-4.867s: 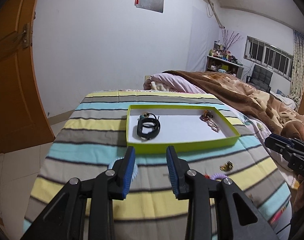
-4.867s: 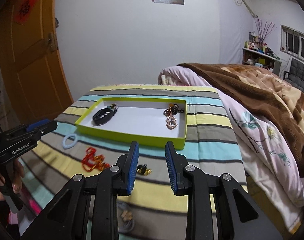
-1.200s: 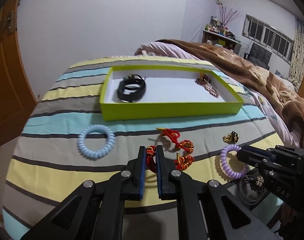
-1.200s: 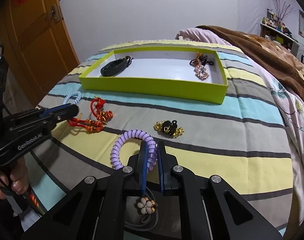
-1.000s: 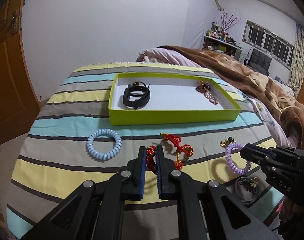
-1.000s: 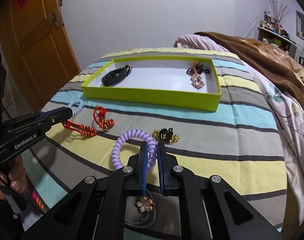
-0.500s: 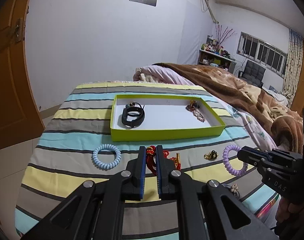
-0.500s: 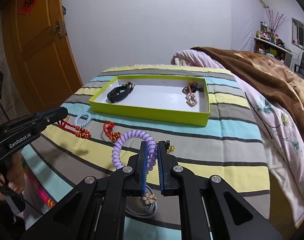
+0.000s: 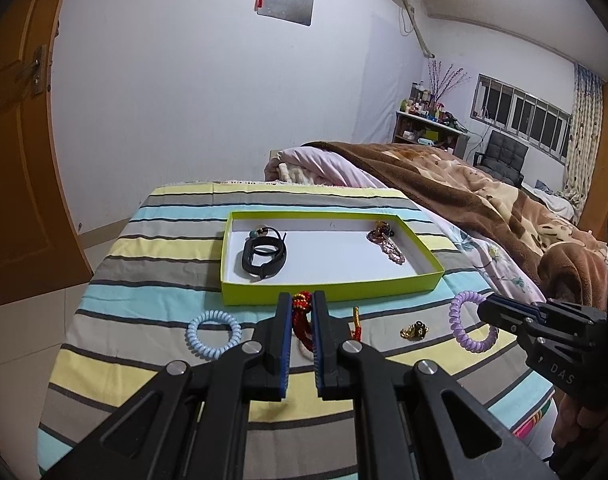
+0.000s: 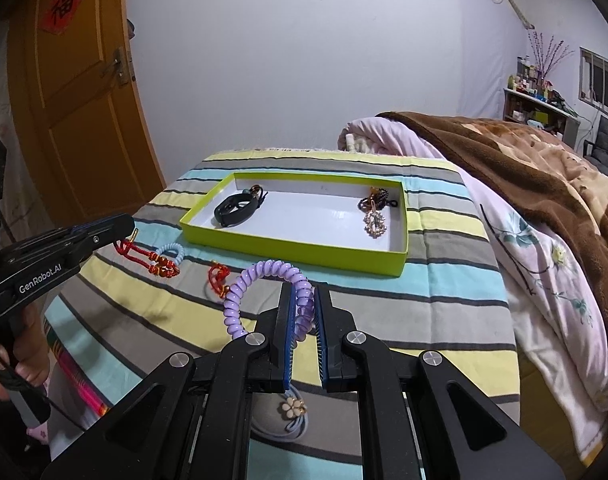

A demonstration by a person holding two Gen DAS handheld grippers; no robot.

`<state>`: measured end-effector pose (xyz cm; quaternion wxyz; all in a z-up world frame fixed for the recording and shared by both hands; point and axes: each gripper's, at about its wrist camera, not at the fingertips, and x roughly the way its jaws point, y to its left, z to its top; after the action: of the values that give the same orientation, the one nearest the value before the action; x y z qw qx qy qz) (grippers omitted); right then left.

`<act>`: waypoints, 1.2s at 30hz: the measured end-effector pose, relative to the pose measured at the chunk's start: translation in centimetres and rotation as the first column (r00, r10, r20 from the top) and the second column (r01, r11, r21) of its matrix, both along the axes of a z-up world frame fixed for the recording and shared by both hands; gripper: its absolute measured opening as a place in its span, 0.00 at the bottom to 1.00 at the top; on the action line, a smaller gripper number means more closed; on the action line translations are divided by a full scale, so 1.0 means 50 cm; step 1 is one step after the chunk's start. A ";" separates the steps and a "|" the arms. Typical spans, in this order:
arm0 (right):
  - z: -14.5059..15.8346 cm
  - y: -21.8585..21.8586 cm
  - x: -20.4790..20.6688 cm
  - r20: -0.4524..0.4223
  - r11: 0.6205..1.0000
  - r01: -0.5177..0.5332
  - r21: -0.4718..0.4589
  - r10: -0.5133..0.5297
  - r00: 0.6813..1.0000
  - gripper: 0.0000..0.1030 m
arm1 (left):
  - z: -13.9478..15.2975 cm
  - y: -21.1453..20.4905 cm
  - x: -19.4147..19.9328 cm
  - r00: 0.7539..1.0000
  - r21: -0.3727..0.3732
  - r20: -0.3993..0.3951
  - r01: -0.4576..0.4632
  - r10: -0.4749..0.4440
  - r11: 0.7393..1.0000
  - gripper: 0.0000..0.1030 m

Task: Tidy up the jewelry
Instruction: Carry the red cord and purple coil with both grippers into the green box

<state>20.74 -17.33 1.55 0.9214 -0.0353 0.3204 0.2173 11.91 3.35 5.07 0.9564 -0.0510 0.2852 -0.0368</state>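
Observation:
My left gripper (image 9: 302, 307) is shut on a red beaded cord bracelet (image 9: 301, 322), held above the striped table just in front of the lime-green tray (image 9: 332, 290). The bracelet also hangs from that gripper in the right wrist view (image 10: 149, 258). My right gripper (image 10: 303, 300) is shut on a purple spiral hair tie (image 10: 259, 280), lifted off the cloth; the tie shows in the left wrist view (image 9: 470, 320). The tray (image 10: 291, 254) holds a black band (image 9: 262, 258) at its left and a beaded chain (image 9: 386, 240) at its right.
On the striped cloth lie a pale blue spiral tie (image 9: 213, 332), a second red cord piece (image 10: 217, 274), a gold-and-black clip (image 9: 414, 331) and a flower hair tie (image 10: 291, 412). A bed with a brown blanket (image 9: 484, 208) adjoins the table's right side. An orange door (image 10: 75, 92) stands left.
Both grippers closed on their pieces and have risen and drawn back from the cloth, the left carrying the red bracelet, the right the purple tie.

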 end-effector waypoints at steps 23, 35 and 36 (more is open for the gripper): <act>-0.002 0.010 0.152 0.019 0.999 0.035 -0.032 -0.034 0.999 0.09 | -0.001 0.001 0.149 1.000 0.017 0.018 0.001 -0.001 1.000 0.09; -0.056 0.012 0.276 -0.036 0.995 0.077 -0.069 -0.080 0.996 0.09 | -0.056 -0.006 0.245 0.999 0.032 -0.044 0.013 -0.011 0.999 0.09; -0.064 0.012 0.285 -0.047 0.994 0.078 -0.072 -0.082 0.996 0.09 | -0.063 -0.008 0.249 0.999 0.033 -0.053 0.014 -0.013 0.999 0.09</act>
<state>34.98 -16.74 -1.63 0.9192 -0.0495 0.3519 0.1695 24.37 2.96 1.93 0.9490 -0.0339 0.3112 -0.0371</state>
